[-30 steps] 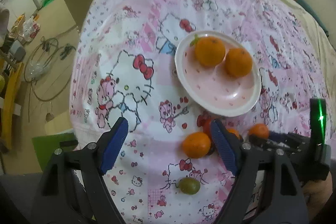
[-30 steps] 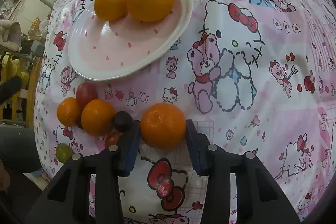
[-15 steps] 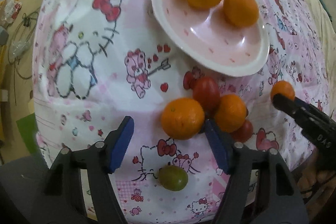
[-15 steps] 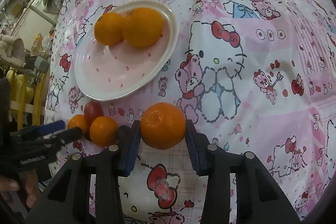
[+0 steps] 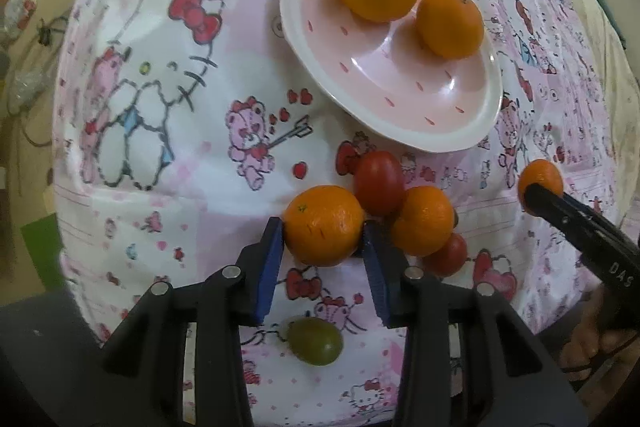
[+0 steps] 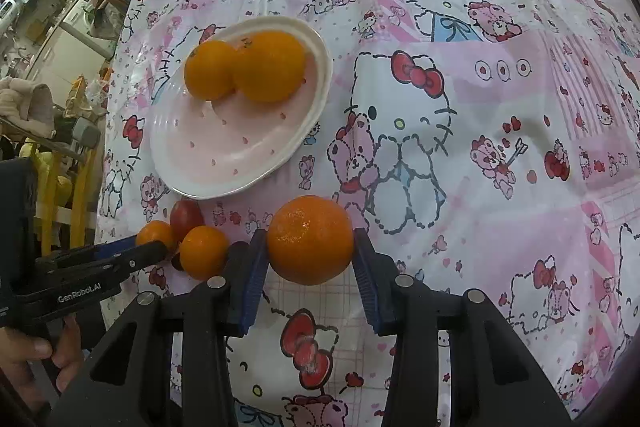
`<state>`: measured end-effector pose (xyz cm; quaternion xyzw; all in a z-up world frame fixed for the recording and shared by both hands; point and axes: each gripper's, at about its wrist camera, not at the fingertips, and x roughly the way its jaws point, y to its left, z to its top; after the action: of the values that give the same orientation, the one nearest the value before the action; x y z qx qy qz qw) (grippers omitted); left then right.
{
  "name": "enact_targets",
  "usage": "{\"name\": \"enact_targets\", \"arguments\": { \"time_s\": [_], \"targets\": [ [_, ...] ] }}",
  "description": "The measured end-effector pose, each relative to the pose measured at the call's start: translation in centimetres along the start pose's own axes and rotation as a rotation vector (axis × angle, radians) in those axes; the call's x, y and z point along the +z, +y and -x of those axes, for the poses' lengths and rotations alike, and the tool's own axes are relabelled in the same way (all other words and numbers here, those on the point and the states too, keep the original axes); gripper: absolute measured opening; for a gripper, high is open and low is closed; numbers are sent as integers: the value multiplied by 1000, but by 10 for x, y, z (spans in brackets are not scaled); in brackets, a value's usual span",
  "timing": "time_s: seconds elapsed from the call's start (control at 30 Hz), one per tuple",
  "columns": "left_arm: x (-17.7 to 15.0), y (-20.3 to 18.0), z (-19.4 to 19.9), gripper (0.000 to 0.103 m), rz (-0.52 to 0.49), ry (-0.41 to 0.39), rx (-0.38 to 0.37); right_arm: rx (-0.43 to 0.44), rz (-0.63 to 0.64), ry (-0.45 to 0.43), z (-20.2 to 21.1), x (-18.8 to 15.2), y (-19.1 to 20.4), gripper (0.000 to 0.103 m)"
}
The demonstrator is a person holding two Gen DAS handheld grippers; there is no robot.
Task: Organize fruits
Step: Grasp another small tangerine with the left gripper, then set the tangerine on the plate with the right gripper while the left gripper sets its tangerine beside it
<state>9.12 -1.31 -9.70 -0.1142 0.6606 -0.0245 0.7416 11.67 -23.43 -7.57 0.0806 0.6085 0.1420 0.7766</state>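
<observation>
Two oranges (image 5: 408, 7) already lay on the pink plate (image 5: 320, 75), toward its far side; the rest of the plate was bare. My right gripper (image 6: 310, 259) was clamped on a third orange (image 6: 310, 241), which I carried near the plate's near rim but not yet over it. My left gripper (image 5: 324, 247) was closing on a fourth orange (image 5: 324, 225) at the edge of the loose cluster on the surface; its blue pads (image 5: 272, 259) appeared to touch the skin on both sides, the fruit apparently not yet lifted. Left on the patterned cloth (image 5: 160, 147) were one more orange (image 5: 424, 221), two red fruits (image 5: 378, 183) pressed against it, a dark one mostly hidden, and a green one (image 5: 316, 341) lying apart, nearer me. I judged the job about a third done.
</observation>
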Motion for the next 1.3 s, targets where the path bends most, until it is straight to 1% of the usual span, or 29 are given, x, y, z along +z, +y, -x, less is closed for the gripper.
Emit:
{"name": "enact_targets", "arguments": {
  "time_s": [0.23,0.3,0.47,0.6,0.77,0.87,1.03,1.13,1.2,1.3],
  "targets": [
    [1,10,32,35,10,-124,32,34,4,-17,11,2,2,43],
    [3,11,36,35,15,-137,36,36,11,-25,19,3,7,43],
    [9,11,44,35,24,-154,17,30,18,-39,40,3,13,43],
    [12,3,53,35,-14,-198,34,27,22,-57,55,9,14,43],
    [23,0,66,35,-13,-238,54,61,9,-84,64,21,8,43],
    [32,-7,72,35,-45,-262,76,84,13,-85,64,29,5,43],
    [49,-18,68,35,-85,-266,84,117,10,-68,54,41,2,43],
    [60,-23,58,35,-112,-256,109,134,21,-55,43,49,1,43],
    [65,-24,53,35,-106,-237,102,147,29,-35,31,57,0,43],
    [74,-26,41,35,-100,-209,66,165,43,-8,15,68,2,43]
  ]
}}
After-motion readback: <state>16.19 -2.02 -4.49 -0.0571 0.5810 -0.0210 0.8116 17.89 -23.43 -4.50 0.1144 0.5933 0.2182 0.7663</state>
